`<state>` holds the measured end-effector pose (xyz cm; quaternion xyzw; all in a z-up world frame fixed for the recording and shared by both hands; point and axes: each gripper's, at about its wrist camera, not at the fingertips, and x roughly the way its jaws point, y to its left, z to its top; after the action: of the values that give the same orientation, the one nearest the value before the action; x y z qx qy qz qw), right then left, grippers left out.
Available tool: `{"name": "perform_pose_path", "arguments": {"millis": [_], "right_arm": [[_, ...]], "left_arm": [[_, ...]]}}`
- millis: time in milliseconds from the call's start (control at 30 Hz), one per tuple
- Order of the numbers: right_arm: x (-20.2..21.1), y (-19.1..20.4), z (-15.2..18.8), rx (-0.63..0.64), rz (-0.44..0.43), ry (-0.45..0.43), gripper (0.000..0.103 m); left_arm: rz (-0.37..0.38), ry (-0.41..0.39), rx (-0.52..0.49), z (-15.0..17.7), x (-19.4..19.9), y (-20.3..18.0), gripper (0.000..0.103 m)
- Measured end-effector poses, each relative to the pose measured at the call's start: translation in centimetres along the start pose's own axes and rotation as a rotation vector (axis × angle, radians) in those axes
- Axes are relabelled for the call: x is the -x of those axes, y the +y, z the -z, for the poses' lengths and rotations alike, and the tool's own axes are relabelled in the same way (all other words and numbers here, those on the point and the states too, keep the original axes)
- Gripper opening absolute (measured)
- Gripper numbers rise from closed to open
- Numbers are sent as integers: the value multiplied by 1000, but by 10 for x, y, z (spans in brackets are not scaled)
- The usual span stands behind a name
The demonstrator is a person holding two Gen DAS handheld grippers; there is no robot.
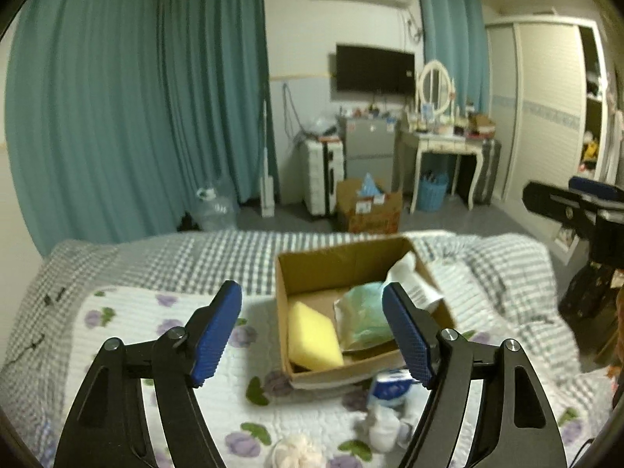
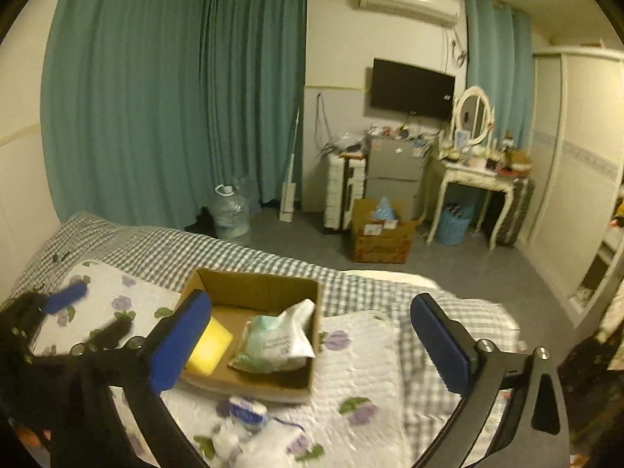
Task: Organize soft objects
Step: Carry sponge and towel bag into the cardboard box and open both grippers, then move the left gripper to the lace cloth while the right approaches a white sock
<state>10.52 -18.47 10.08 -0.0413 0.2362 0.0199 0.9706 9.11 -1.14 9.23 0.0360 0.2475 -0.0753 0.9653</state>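
An open cardboard box (image 1: 312, 269) (image 2: 253, 284) sits on the bed. It holds a yellow sponge (image 1: 312, 335) (image 2: 208, 347) and a pale green packet in a white bag (image 1: 368, 316) (image 2: 273, 339). A blue and white tissue pack (image 1: 390, 388) (image 2: 247, 413) and crumpled white soft items (image 1: 386, 429) (image 2: 257, 444) lie in front of the box. My left gripper (image 1: 312, 333) is open and empty, above the box's near side. My right gripper (image 2: 312, 345) is open and empty, just right of the box. A white puff (image 1: 298, 452) lies at the bottom edge.
The bed has a white floral quilt (image 1: 128, 323) (image 2: 362, 362) over a checked sheet (image 1: 175, 257) (image 2: 156, 249). Beyond are teal curtains (image 1: 136, 97), a floor box (image 1: 370, 210), a suitcase (image 1: 323, 175), a dressing table (image 1: 444, 144) and a water jug (image 2: 230, 210). The other gripper shows in each view (image 1: 577, 210) (image 2: 66, 296).
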Motion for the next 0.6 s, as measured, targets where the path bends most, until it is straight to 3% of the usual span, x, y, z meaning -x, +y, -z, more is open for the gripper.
{"name": "perform_pose_path", "arguments": {"millis": [67, 133, 233, 400, 500, 600], "right_arm": [[31, 2, -3, 16, 4, -19, 103], [61, 7, -4, 34, 16, -33, 103], [91, 15, -2, 54, 20, -41, 103], [112, 32, 28, 81, -8, 1, 103], [93, 42, 59, 82, -32, 58, 103], [49, 47, 95, 67, -53, 148, 103]], "left_arm": [[4, -19, 4, -4, 24, 3, 80], [6, -43, 4, -4, 48, 4, 103], [17, -90, -8, 3, 79, 6, 103], [39, -61, 16, 27, 92, 14, 103], [24, -20, 36, 49, 79, 17, 103], [22, 32, 60, 76, 52, 17, 103]]}}
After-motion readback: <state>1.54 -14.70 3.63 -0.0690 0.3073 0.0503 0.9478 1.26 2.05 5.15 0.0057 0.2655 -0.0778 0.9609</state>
